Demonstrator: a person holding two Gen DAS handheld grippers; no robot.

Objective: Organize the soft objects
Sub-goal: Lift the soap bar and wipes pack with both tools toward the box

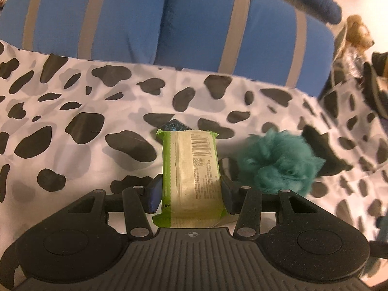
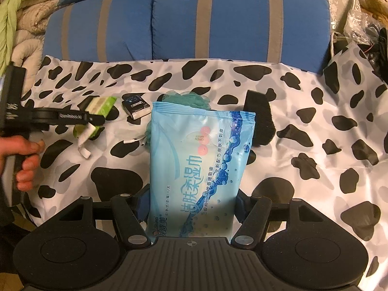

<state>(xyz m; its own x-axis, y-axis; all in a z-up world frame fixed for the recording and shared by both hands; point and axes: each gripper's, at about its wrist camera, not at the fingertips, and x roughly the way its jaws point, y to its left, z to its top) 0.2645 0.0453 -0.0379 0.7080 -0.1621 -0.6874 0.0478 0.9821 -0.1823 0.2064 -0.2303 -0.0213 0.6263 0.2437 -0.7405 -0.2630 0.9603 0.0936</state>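
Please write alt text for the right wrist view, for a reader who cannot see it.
The right gripper holds a blue wet-wipes pack above a cow-print sheet. At left, the left gripper, held by a hand, grips a green packet. Two blue striped pillows lie behind.

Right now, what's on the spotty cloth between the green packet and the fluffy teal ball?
Nothing but cloth. In the left wrist view the green packet and teal ball have only a narrow bare strip between them.
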